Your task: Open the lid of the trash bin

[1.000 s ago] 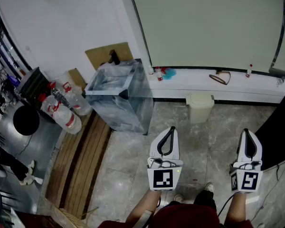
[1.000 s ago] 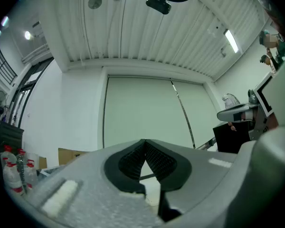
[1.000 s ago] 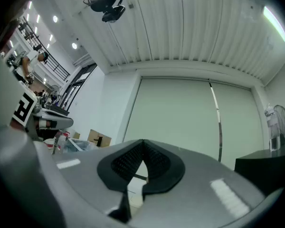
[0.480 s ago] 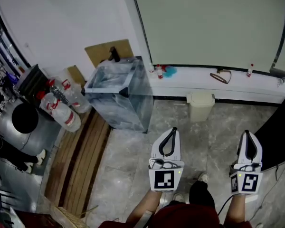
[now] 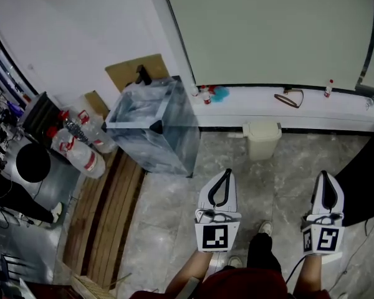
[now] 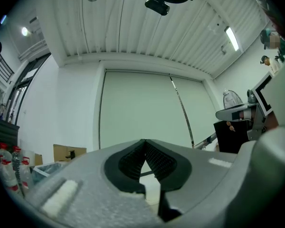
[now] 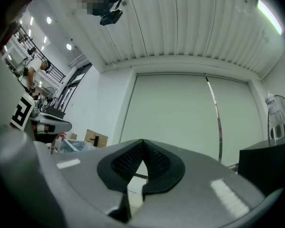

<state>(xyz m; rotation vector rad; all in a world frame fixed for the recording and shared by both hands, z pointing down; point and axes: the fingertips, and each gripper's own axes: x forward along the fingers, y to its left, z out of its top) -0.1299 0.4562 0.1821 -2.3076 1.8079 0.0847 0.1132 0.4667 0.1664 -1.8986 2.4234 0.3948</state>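
Note:
A small beige trash bin (image 5: 262,139) stands on the marble floor against the white ledge, with its lid down. My left gripper (image 5: 227,172) is held in the air well short of the bin and slightly to its left, shut with nothing in it. My right gripper (image 5: 325,174) hangs further right, also shut and empty. In the left gripper view the left gripper (image 6: 145,141) has its tips touching and points at the pale green wall panel. The right gripper (image 7: 142,141) looks the same in the right gripper view. The bin shows in neither gripper view.
A large clear plastic-lined container (image 5: 151,126) stands left of the bin, with water bottles (image 5: 81,149) and wooden planks (image 5: 106,217) beyond it. A cardboard piece (image 5: 134,72) leans on the wall. A black object (image 5: 364,173) fills the right edge. My feet are on the floor below.
The person has stepped and the scene has slid a little left in the head view. Both grippers keep their places in that view and stay shut.

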